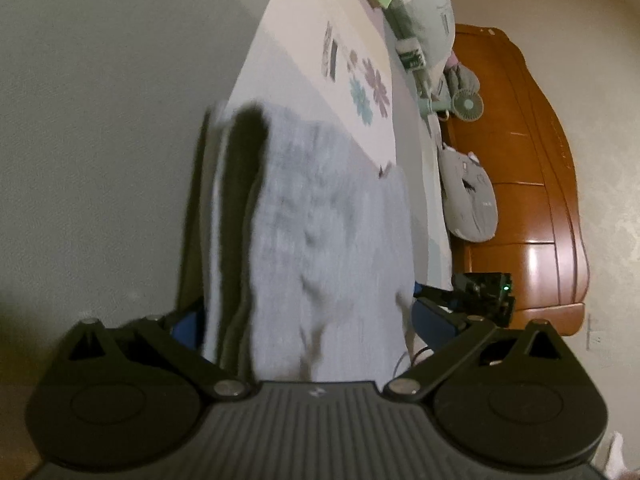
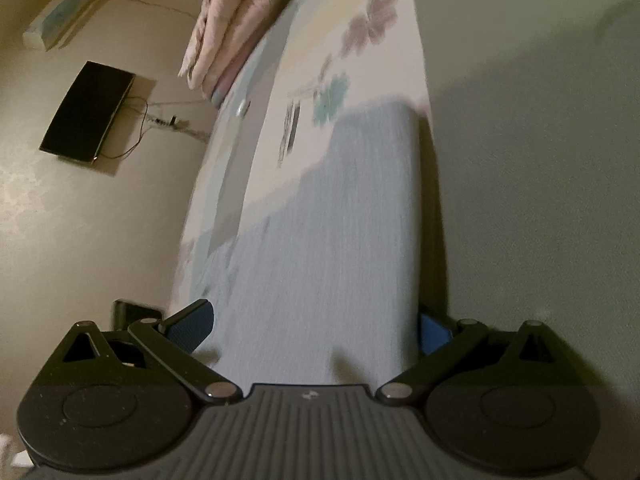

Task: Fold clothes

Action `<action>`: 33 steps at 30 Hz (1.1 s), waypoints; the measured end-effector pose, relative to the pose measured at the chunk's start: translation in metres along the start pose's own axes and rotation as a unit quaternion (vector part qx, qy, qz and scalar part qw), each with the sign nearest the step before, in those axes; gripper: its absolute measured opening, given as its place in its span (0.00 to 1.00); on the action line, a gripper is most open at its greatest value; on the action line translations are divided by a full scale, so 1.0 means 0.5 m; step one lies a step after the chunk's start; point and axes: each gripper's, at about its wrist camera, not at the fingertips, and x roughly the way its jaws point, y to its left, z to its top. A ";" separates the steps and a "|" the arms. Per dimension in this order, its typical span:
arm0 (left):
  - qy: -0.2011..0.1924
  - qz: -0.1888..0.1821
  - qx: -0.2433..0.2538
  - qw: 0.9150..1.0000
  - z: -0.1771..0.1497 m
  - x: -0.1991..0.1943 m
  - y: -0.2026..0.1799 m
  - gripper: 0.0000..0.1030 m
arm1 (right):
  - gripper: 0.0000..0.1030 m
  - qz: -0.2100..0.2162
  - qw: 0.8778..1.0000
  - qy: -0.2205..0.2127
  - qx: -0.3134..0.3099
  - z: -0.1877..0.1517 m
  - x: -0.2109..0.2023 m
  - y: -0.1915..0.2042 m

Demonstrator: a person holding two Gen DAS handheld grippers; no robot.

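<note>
While blurred, garment [image 1: 320, 220] hides claw [image 1: 308, 320] fingertips

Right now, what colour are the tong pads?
Blue pads, clearest in the right wrist view.

One light blue-grey garment [image 1: 320, 216] lies on one bed [image 1: 304, 40] with a flower-printed sheet. Two tools are in view, the left tool [image 1: 308, 320] and the right tool [image 2: 316, 324], each with two blue-padded fingers. One grey plush toy [image 1: 468, 200], one small handheld fan [image 1: 468, 104], one folded quilt [image 2: 232, 20] and one wall-mounted screen [image 2: 88, 112] complete the scene.
</note>
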 end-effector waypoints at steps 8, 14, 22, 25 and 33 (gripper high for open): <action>0.001 -0.011 0.029 1.000 0.069 0.048 -0.027 0.98 | 1.00 0.024 0.999 0.029 -0.004 0.006 0.023 0.007; 0.008 -0.020 0.038 0.999 0.060 0.039 -0.023 0.98 | 1.00 0.048 0.999 0.023 0.001 0.042 0.056 0.009; 0.011 -0.039 0.039 0.998 0.055 0.019 -0.001 0.97 | 1.00 0.109 0.994 0.014 0.002 0.026 0.042 -0.017; 0.013 -0.029 0.049 0.998 0.070 0.036 -0.012 0.96 | 1.00 0.124 0.992 0.011 0.005 0.046 0.055 -0.022; -0.024 -0.027 0.028 0.999 0.048 0.001 0.039 0.51 | 0.82 0.140 0.990 -0.010 0.015 0.040 0.032 -0.056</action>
